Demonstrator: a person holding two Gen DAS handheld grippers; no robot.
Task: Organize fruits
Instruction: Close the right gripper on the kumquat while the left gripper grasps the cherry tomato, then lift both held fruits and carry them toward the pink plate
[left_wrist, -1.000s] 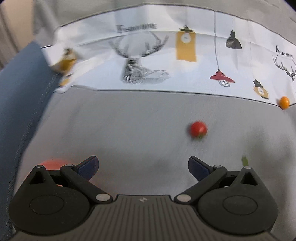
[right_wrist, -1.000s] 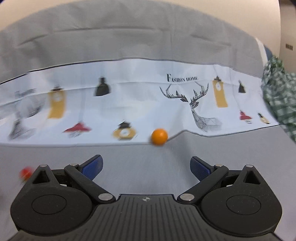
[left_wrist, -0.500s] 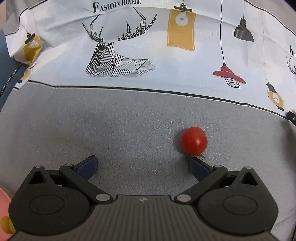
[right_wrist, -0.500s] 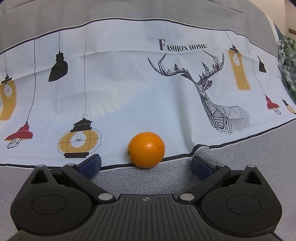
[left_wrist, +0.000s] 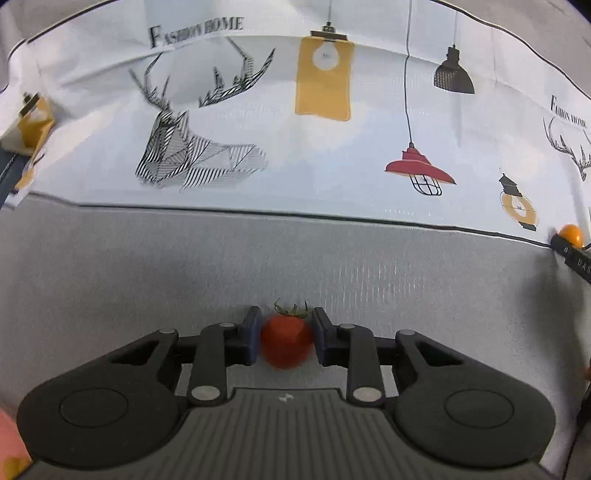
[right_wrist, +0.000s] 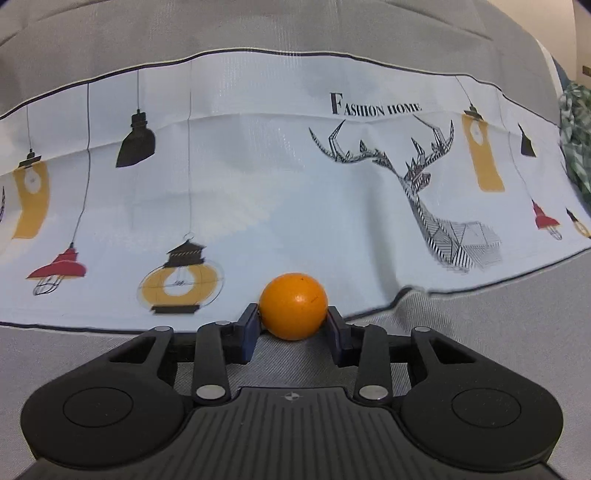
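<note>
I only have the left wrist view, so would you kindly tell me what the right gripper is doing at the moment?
Observer: The right gripper is closing its jaws on a small orange fruit, and both blue pads already touch it.
Operator: Thank you. Where does that fruit sit?
Observer: At the near edge of the white printed cloth, where it meets the grey surface.
Operator: Is anything else close by on that side?
Observer: Only a green patterned fabric at the far right edge.
</note>
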